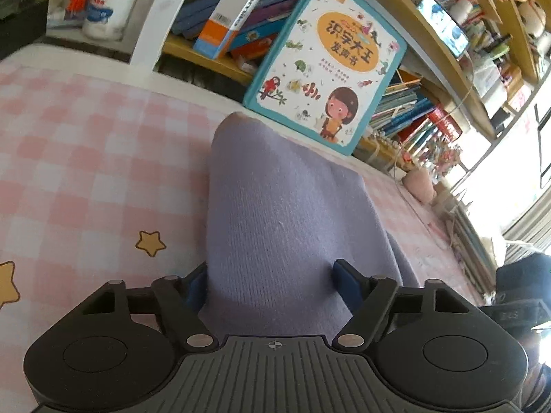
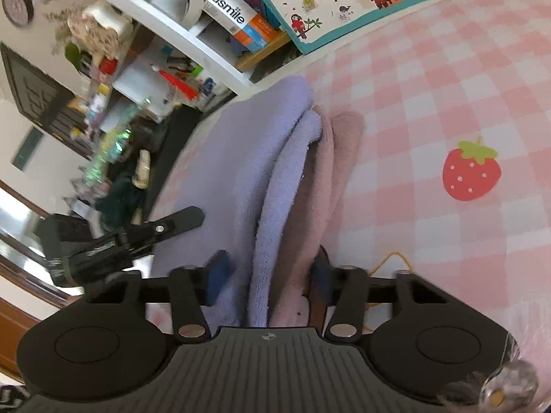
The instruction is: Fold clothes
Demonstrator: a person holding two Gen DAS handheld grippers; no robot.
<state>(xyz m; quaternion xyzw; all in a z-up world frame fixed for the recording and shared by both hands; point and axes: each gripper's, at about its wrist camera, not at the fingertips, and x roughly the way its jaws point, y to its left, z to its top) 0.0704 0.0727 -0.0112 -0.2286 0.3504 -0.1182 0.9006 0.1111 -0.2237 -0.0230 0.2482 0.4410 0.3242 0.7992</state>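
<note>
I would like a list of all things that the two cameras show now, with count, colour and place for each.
knit garment: one, lilac with a dusty-pink layer, folded on the bed, between the fingers of both grippers
bed sheet: one, pink and white checks with stars and a strawberry, under the garment
children's book: one, white cover with teal border, leaning on the shelves behind the bed
usmile box: one, white and orange, on a shelf
phone: one, screen lit, upper shelf
left gripper: black, blue pads, around the garment
right gripper: black, blue pads, around the garment's stacked edges
</note>
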